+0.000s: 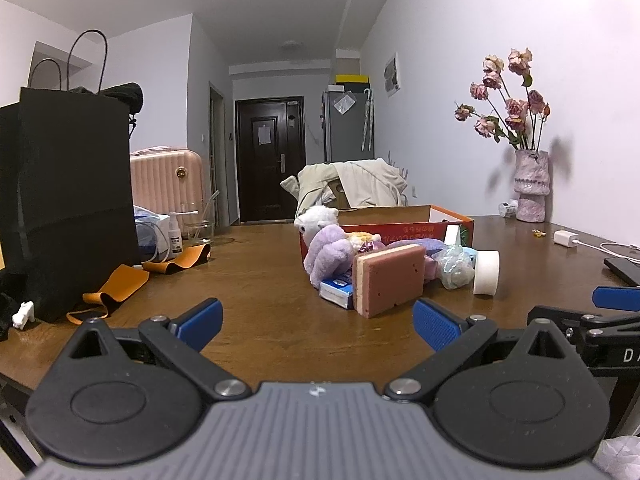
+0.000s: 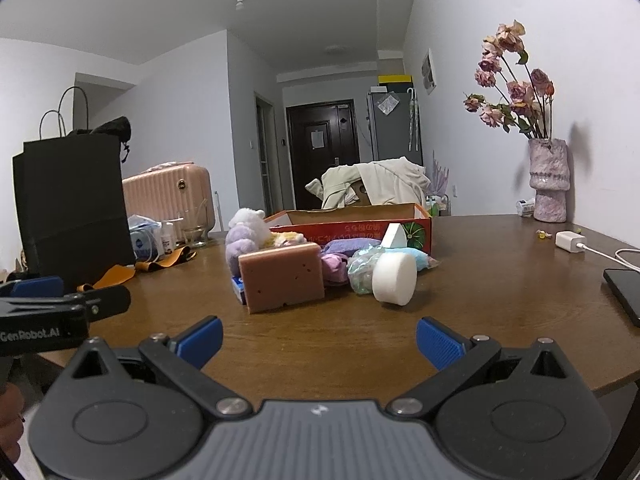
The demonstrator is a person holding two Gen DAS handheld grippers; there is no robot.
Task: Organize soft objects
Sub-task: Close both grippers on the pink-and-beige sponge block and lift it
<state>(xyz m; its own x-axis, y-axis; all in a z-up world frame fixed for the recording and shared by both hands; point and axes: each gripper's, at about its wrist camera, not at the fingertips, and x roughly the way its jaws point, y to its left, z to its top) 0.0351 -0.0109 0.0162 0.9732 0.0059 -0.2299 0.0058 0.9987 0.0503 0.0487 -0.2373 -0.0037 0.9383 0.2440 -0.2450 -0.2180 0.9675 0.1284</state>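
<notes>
From your left wrist view, your left gripper [image 1: 318,326] hangs low over the wooden counter [image 1: 260,280] with its jaws spread wide and nothing between them; the soft things sit in a heap straight ahead, near the middle of the counter and pressed against the front of an orange cardboard box [image 1: 404,224]; a pink sponge block [image 1: 390,282] with a cream layer on its left edge stands on edge at the front, a lilac plush toy [image 1: 326,250] with a white head slumps behind it, a small blue-and-white carton [image 1: 337,290] lies at its foot, and a white foam disc [image 1: 486,272] leans beside a crumpled clear plastic wrap [image 1: 454,266]; this view alone shows your right gripper [image 1: 600,320] at the right edge, with the letters "DA" readable on its body, and a small white figure [image 1: 23,314] by the black paper bag [image 1: 68,200].

From your right wrist view, your right gripper [image 2: 320,340] also hovers above the counter [image 2: 500,288], jaws released and empty; the pink sponge block [image 2: 282,278] now faces you broadside, showing small dark holes; the white foam disc [image 2: 394,278] stands nearer, apart from the box; a purple cloth [image 2: 348,247] and a white wedge [image 2: 394,236] show more clearly here; the orange cardboard box [image 2: 360,226] carries upside-down writing that is too blurred to read, beside a green pumpkin picture; your left gripper [image 2: 52,312] enters at the left, marked "GenRobot.AI".
</notes>
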